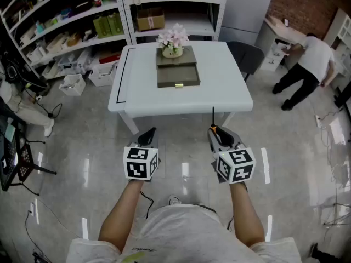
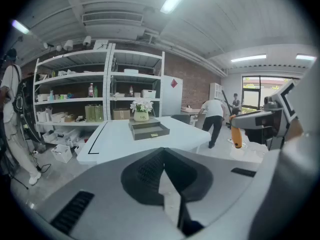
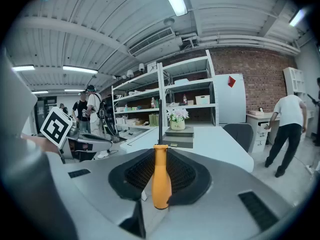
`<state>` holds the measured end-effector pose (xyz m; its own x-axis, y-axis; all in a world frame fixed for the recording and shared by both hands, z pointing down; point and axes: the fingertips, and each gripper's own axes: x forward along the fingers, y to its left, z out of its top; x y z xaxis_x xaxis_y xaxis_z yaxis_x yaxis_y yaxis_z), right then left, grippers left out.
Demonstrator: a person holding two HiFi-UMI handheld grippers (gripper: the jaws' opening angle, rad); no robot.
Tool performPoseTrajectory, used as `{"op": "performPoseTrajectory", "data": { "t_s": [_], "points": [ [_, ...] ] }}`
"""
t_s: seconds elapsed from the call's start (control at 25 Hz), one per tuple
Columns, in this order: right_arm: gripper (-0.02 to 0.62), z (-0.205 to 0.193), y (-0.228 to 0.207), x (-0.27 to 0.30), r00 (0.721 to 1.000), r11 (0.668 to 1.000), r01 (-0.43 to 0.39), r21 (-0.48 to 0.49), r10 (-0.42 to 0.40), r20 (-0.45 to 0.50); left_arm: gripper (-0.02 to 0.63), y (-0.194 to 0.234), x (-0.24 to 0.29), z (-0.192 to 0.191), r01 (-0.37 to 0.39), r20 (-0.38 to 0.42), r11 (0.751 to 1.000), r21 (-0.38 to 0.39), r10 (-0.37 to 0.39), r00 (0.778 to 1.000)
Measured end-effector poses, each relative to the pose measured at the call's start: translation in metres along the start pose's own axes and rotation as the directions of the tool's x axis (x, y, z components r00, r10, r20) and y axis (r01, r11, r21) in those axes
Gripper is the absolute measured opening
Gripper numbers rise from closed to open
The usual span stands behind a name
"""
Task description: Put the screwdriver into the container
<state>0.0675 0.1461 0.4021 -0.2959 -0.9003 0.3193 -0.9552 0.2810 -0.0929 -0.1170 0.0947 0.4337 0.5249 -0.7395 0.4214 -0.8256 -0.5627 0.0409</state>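
A screwdriver (image 1: 213,127) with an orange handle (image 3: 161,183) and a thin black shaft is clamped in my right gripper (image 1: 217,135), shaft pointing at the table. The right gripper (image 3: 158,176) is shut on the handle. My left gripper (image 1: 148,136) hangs beside it, shut and empty; its pads meet in the left gripper view (image 2: 165,168). Both grippers hover over the floor just short of the white table (image 1: 219,89). The container, a grey-brown box with an open drawer (image 1: 178,76), sits at the table's far middle, with a flower pot (image 1: 172,41) on top. The drawer (image 2: 148,129) looks empty.
Shelves (image 1: 66,21) with boxes line the back left, with bins on the floor below. A dark chair (image 1: 245,56) stands at the table's far right corner. A person in a white shirt (image 1: 310,64) bends over at the right. A black line (image 1: 119,75) marks the table's left side.
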Motion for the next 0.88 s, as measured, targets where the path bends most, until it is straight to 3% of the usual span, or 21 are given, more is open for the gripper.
{"op": "performPoseTrajectory", "data": {
  "t_s": [0.48,0.88],
  "points": [
    [0.075,0.009,-0.007,0.028,1.000,1.000,0.020,0.007,-0.020,-0.003,0.005,0.030,0.017,0.008,-0.005,0.017,1.000,-0.026,0.006,1.000],
    [0.075,0.021,-0.041,0.088,1.000,1.000,-0.017,0.010,0.017,0.001,0.005,0.051,0.066,0.020,-0.039,-0.007,0.999,-0.026,0.039,0.999]
  ]
}}
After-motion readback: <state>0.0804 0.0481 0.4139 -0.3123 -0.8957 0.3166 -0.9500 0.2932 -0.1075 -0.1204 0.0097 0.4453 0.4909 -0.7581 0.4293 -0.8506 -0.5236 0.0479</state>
